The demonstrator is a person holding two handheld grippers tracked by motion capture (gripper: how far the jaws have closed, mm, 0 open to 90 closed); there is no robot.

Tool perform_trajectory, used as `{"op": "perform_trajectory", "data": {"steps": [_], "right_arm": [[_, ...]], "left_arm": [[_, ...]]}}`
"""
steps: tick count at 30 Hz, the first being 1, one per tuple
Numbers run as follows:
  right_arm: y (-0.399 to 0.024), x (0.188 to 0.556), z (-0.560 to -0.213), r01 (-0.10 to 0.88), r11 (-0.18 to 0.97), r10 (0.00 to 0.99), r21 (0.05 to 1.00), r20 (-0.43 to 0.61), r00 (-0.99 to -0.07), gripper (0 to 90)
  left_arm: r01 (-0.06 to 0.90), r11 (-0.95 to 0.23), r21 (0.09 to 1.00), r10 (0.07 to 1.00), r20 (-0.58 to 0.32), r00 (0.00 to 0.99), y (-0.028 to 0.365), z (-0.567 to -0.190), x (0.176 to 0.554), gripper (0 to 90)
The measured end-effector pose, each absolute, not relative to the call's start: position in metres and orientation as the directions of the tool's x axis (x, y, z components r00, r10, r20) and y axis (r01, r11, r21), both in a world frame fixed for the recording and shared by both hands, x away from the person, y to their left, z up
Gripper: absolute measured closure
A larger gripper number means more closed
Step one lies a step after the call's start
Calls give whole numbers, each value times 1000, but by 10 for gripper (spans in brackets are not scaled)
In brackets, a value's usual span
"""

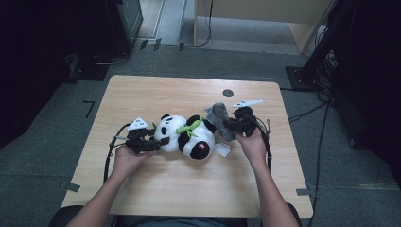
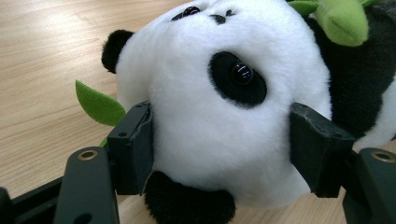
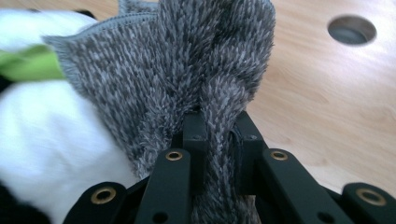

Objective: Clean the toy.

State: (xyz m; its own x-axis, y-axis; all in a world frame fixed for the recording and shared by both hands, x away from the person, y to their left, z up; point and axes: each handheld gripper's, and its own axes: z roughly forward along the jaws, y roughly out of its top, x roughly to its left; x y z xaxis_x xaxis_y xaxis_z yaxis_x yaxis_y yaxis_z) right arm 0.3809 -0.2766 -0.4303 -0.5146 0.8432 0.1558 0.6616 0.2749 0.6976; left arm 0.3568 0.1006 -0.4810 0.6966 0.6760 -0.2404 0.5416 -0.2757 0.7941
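Left hand-held gripper (image 1: 163, 141) clamped on the plush panda (image 1: 187, 135); right hand-held gripper (image 1: 230, 124) pinching the grey fuzzy cloth (image 1: 219, 116).

Seen along the left hand-held gripper (image 2: 219, 154): pads (image 2: 140, 147) pressed into both sides of the panda's white head (image 2: 219, 116), black eye patch between them, green felt leaf (image 2: 98, 103) just beside the left pad. Seen along the right hand-held gripper (image 3: 218, 135): jaws nearly together, a fold of the grey fuzzy cloth (image 3: 187, 65) squeezed between them, cloth draped against the panda's white body (image 3: 46, 140). Lying on its side near the middle of the wooden desk (image 1: 156, 189), head toward the left hand (image 1: 126, 158), green scarf (image 1: 189, 127) at the neck, white tag (image 1: 222, 149) beside its lower end. Round hole (image 1: 228, 93) in the desk farther back; right hand (image 1: 253, 144) under its gripper.
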Motion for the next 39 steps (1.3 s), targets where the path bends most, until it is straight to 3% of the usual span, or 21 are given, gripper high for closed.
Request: {"op": "perform_trajectory", "data": {"steps": [7,14,20,24,31,39], "right_arm": [[-288,387,-440,701,283,876,655,122,-467,797],[-298,377,-410,644,213,874,735,151,-462,795],[-281,358,-371,558,223,838,799,135,-529,793],[-258,350,-363,516,247,781,820,147,-607,791],[-219,352,-388,539,293,690,790,215,-691,785],[-212,358,-422,594,293,678,749,275,-681,748]], "left_arm": [[537,-276,797,668,-242,703,102,-482,357,310],[537,-275,798,670,-242,702,102,-482,357,314],[537,-274,798,672,-241,700,102,-482,356,314],[536,-274,799,670,-241,702,102,-482,357,314],[541,-272,796,672,-245,698,102,-482,356,315],[545,-289,787,678,-234,697,101,-481,355,317]]}}
